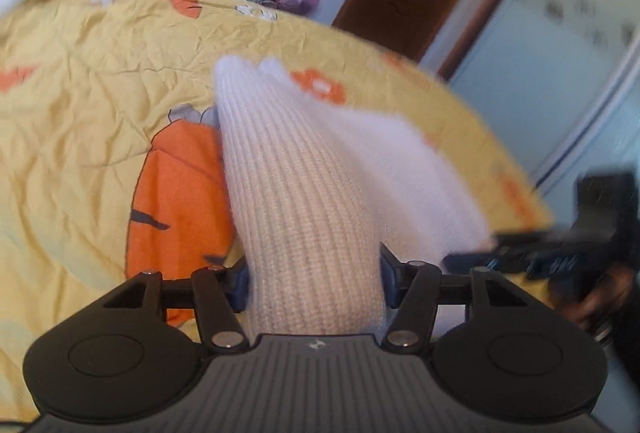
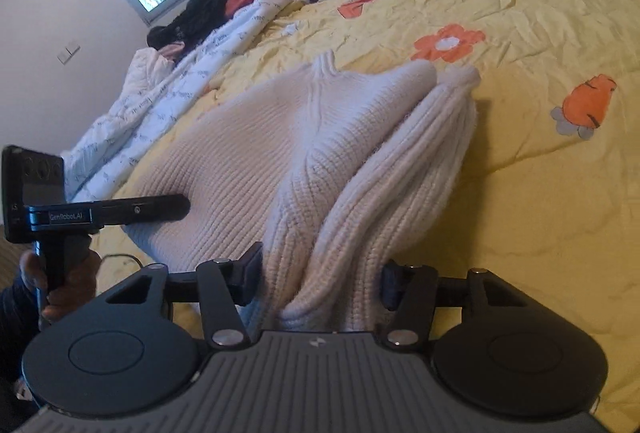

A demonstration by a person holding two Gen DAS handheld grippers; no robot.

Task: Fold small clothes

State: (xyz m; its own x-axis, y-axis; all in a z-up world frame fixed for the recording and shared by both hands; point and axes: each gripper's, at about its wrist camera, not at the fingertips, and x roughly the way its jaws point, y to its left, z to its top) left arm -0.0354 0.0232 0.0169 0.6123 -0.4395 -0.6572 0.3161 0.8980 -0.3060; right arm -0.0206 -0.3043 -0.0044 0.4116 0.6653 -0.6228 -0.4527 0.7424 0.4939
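Yellow quilted bedspread with orange flowers carries the cream ribbed knit sweater; my left gripper and right gripper each clamp a bunched fold of it.
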